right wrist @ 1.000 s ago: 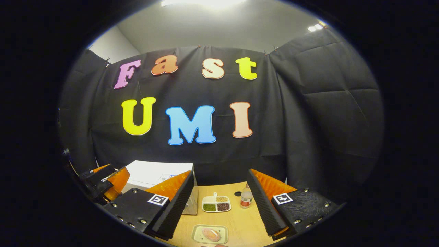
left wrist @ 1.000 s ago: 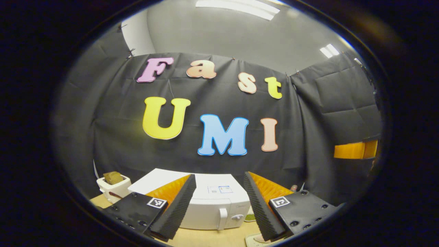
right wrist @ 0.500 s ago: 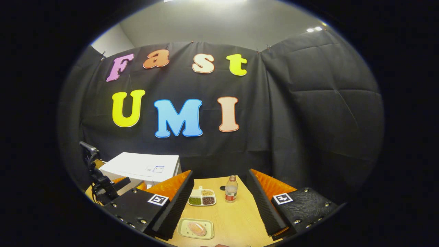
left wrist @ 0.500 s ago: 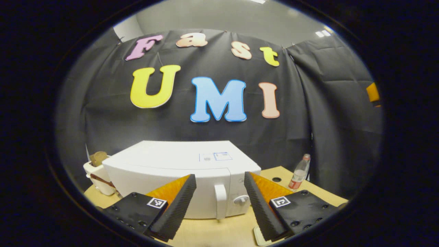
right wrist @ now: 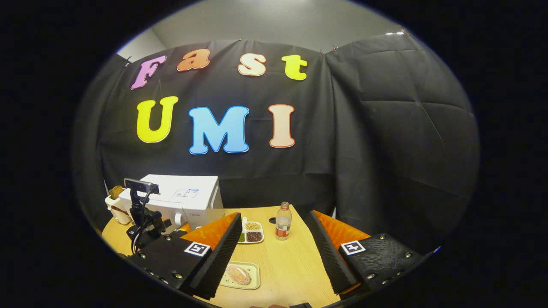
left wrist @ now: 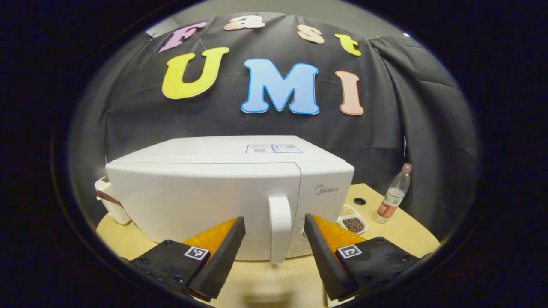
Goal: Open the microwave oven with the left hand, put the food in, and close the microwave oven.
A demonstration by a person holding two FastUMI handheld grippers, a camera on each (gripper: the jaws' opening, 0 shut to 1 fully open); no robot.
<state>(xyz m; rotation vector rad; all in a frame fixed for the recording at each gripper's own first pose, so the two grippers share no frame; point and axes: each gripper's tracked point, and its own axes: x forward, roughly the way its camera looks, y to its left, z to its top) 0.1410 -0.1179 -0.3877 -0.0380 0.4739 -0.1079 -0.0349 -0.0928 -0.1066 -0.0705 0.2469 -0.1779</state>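
Note:
A white microwave oven [left wrist: 214,188] stands on the wooden table with its door shut. Its white vertical handle [left wrist: 280,226] lies straight ahead between the fingers of my left gripper [left wrist: 274,233], which is open and not touching it. In the right gripper view the microwave oven [right wrist: 180,201] sits at the far left, with the left gripper [right wrist: 145,222] in front of it. The food, a bun on a pale rectangular tray [right wrist: 239,275], lies on the table just ahead of my right gripper [right wrist: 274,235], which is open and holds nothing.
A small divided dish of beans [right wrist: 250,234] and a plastic bottle [right wrist: 282,220] stand right of the microwave. A white toaster [left wrist: 112,205] sits at its left. A round hole [left wrist: 358,201] is in the table near the bottle.
My left gripper has come down and forward, so the microwave is much larger and its handle now lies between the fingers. My right gripper has dropped slightly; the tray sits closer.

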